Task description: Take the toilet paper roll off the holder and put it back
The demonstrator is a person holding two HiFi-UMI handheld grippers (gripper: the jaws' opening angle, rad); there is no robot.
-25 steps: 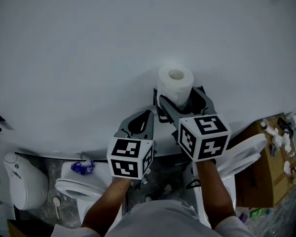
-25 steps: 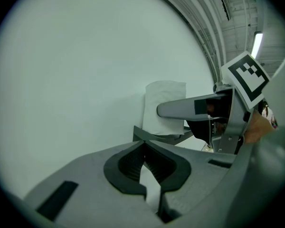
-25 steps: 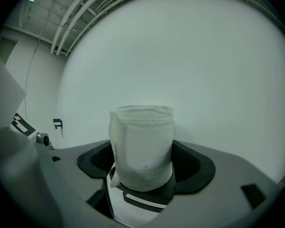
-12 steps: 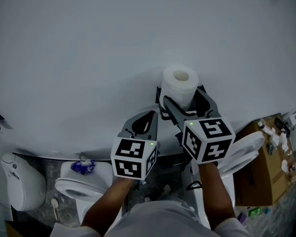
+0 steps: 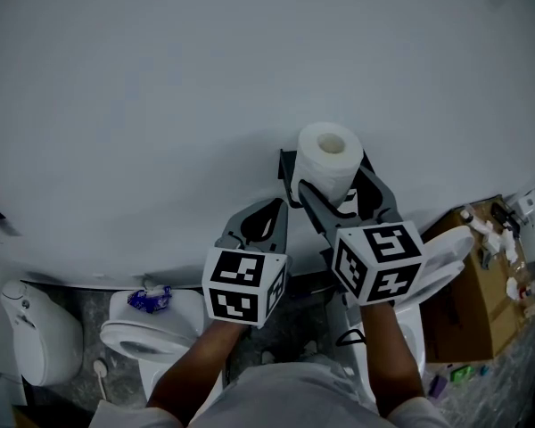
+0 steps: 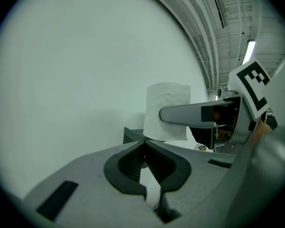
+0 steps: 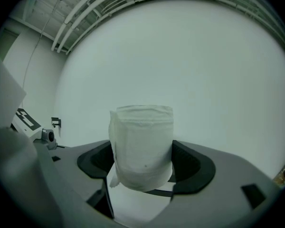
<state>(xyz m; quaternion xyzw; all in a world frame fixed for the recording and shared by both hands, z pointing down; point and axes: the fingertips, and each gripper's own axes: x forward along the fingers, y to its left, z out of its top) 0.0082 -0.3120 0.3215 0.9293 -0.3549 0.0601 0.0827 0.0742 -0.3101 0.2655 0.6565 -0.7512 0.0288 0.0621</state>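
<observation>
roll sits clamped in right gripper fingers, seemingly lifted off holder; left gripper fingers pressed together, empty; next: reseat it squarely.

You've got the white roll on end, core hole toward you, pinched in your right gripper, just beside the dark wall holder.

grey claws, marker cubes, pale shirt
left claw and right claw are matte grey with black ribbed jaw pads; the white left cube and right cube bear black square markers; the person wears a light grey shirt.
</observation>
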